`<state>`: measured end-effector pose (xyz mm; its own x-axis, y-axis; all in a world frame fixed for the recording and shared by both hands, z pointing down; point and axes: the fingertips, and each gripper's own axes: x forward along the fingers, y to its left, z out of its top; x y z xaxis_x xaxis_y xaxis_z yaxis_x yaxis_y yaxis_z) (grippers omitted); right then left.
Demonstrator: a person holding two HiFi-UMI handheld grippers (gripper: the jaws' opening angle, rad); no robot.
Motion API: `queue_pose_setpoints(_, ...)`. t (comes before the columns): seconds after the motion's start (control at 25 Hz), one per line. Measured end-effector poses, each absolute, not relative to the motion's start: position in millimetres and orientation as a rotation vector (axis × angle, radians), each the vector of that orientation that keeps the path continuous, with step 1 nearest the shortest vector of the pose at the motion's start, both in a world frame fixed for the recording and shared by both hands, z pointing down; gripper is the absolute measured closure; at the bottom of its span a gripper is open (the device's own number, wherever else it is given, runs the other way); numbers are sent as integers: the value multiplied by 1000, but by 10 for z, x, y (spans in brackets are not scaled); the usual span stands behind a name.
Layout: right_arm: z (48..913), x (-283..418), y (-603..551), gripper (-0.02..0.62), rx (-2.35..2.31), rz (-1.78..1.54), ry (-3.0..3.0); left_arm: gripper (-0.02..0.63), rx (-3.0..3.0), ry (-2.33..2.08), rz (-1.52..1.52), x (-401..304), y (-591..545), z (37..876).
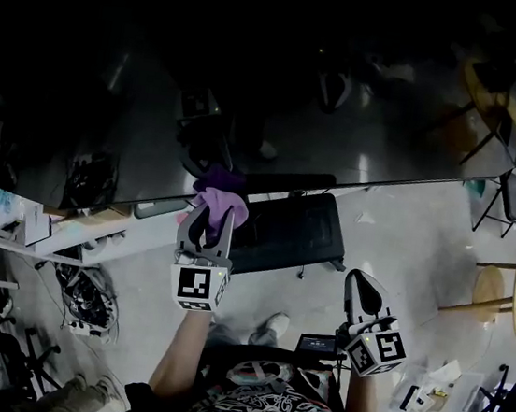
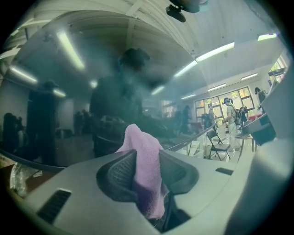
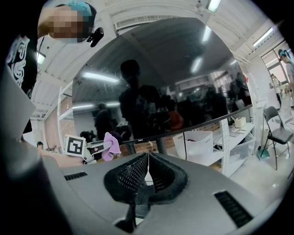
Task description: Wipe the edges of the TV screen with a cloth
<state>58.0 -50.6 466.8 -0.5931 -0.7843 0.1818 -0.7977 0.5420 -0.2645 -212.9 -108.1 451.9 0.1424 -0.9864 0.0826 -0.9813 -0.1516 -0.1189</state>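
Pinching a purple cloth between its jaws, the left gripper points up at the bottom edge of the TV. The left gripper view shows the fingers narrowed onto the cloth, which stands up out of them in a soft peak and hangs down into the gap behind. Seen from the head, the cloth sits right at the bottom edge, left of its middle, with a darker purple reflection in the glass just above it; from the right gripper view it shows at the lower left of the screen, beside the left gripper's marker cube.

The right gripper is lower and to the right, well apart from the TV. Its jaws are closed together with nothing between them.

A white shelf with a white bin stands below the TV's right part, and a folding chair is further right.
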Motion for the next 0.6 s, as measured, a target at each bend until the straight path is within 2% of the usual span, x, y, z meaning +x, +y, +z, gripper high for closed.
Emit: queue_pose_setpoints(0.6,4647,758,-467,566,1456,520,-2709,466,-2434,1939,-198,-1793,-1174,4484)
